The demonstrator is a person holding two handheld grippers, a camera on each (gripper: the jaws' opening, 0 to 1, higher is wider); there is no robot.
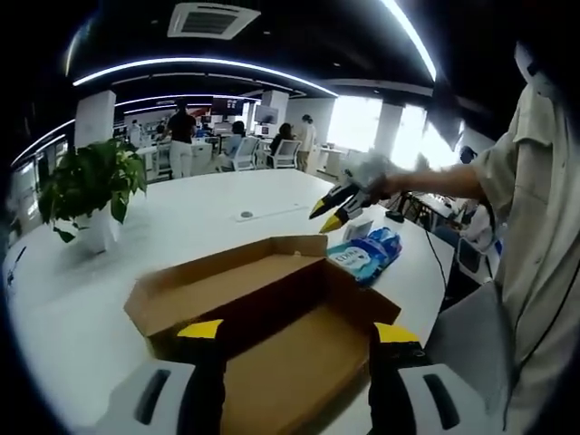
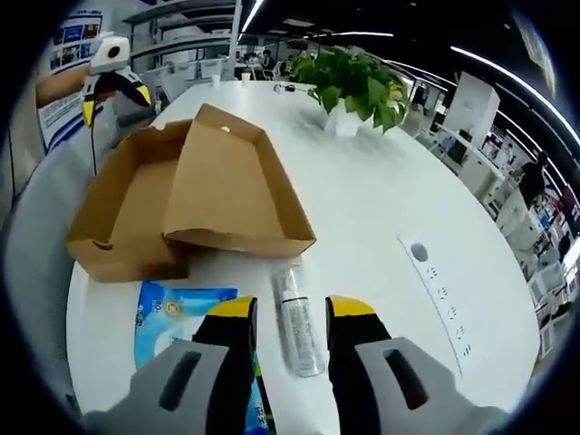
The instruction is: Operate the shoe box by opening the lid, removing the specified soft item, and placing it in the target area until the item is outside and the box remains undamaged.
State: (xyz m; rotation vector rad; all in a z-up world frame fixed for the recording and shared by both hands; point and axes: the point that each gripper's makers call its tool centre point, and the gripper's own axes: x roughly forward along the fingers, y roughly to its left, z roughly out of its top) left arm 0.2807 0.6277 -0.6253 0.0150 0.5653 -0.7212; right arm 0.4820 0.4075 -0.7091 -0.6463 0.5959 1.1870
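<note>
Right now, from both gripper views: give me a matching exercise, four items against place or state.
Items:
1. shoe box
2. blue soft pack
3. clear bottle
4. potted plant

Descriptions:
A. lying on its side between the right gripper's jaws
B. standing upright at the far side of the table
C. open, lid folded back, nothing visible inside
D. flat on the white table, just outside the box

Pairs: 1-C, 2-D, 3-A, 4-B
</note>
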